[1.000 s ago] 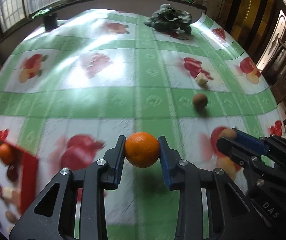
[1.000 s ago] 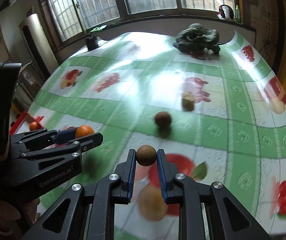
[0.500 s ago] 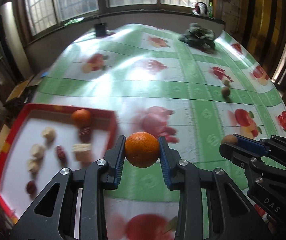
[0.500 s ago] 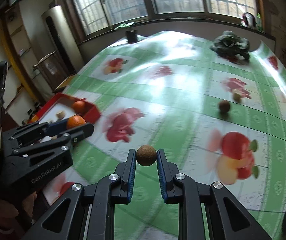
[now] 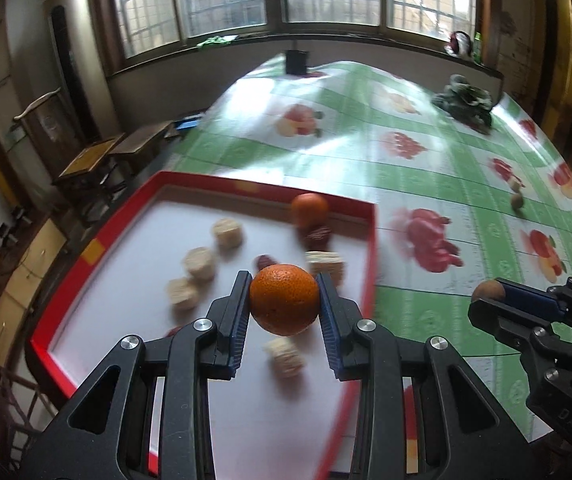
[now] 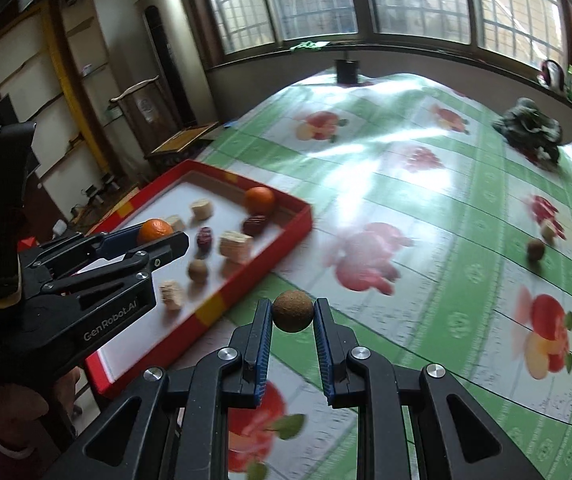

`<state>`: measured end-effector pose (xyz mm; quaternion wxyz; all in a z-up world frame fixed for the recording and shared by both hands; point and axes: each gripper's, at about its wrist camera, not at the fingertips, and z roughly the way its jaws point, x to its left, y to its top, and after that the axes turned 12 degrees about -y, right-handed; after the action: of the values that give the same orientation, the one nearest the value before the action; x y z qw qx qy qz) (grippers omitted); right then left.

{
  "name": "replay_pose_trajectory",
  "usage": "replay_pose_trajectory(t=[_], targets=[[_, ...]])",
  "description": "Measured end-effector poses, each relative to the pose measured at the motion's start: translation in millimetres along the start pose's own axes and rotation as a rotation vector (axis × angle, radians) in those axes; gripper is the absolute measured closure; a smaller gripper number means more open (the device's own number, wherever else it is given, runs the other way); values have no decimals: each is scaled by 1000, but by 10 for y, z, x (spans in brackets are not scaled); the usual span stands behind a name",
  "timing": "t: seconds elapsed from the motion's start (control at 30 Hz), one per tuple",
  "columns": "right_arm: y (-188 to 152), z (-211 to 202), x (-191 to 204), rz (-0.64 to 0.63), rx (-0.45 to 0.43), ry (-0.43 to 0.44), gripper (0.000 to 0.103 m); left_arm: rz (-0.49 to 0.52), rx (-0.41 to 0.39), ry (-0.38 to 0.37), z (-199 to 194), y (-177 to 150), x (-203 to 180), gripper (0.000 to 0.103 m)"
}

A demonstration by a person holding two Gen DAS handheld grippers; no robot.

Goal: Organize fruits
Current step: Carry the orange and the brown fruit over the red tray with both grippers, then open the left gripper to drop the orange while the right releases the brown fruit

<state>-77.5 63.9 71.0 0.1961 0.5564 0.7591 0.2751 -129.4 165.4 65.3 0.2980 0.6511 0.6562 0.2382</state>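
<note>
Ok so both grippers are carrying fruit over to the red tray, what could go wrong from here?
1. The tray is already scattered with pieces; the orange, released by the left gripper, could land on one and roll off.
2. The right gripper holds the small brown fruit only at its fingertips, so it might slip out.
3. The two grippers travel close together and could bump.

Tray (image 5: 369, 248) contents blurred; tray near corner cut off by bottom edge.
</note>
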Motion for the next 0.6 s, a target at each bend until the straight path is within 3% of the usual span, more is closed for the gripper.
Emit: replay_pose_trajectory(t=[0.3,0.6], targets=[[79,98,384,-74,8,42,83,-43,-2,42,-52,-89,309,71],[170,226,642,-134,22,58,83,-77,20,36,-88,-217,532,71]])
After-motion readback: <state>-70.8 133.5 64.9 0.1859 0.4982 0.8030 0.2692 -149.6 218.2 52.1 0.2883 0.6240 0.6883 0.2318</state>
